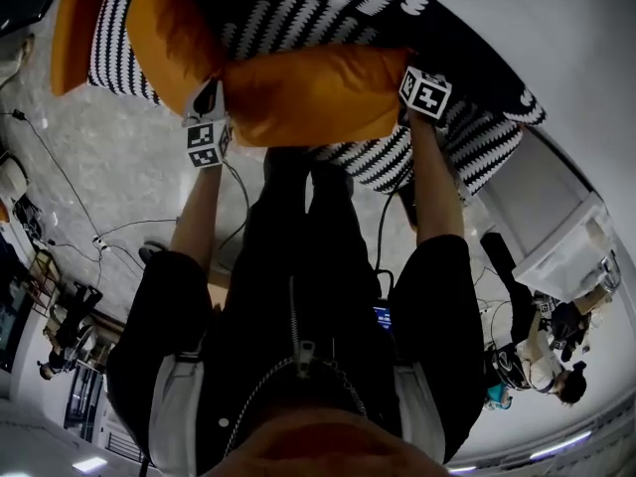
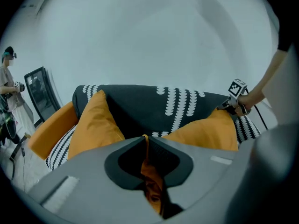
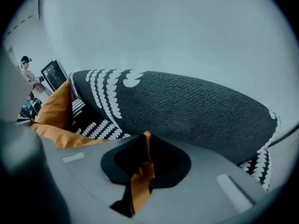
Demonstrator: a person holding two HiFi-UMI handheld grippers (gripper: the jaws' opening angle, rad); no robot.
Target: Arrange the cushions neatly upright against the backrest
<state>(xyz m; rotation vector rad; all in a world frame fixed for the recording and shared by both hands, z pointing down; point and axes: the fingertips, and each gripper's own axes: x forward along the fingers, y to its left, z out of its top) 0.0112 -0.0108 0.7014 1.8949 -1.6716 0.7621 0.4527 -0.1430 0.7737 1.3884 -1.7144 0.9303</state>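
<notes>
Now both grippers pinch the same soft orange fabric cushion (image 1: 313, 92), which stretches lengthwise between them in front of the backrest (image 3: 187, 111) of a black knitted sofa with a white scalloped pattern (image 1: 467, 137). Whether this cushion rests on the seat or hangs just above it cannot be told.

The left gripper (image 2: 145, 141) is clamped on a thin fold at one end of the cushion; orange cloth fills the narrow slit between its jaws. The right gripper (image 3: 146, 139) is likewise closed on a corner at the other end, with a strip of the same orange fabric bunched between its jaws. In the head view the two marker cubes sit at either end of the cushion, and the wearer's bare forearms reach out to them.

A second orange cushion (image 2: 96, 125) stands tilted against the backrest towards the sofa's left end, just beside the held one. Beyond it, at the very end of the sofa, lies another orange padded piece (image 2: 51, 129); armrest or third cushion, I cannot tell.

Cables trail over the grey speckled floor (image 1: 109, 147). Another person (image 2: 7, 87) stands in the background next to a dark screen (image 2: 42, 97).
</notes>
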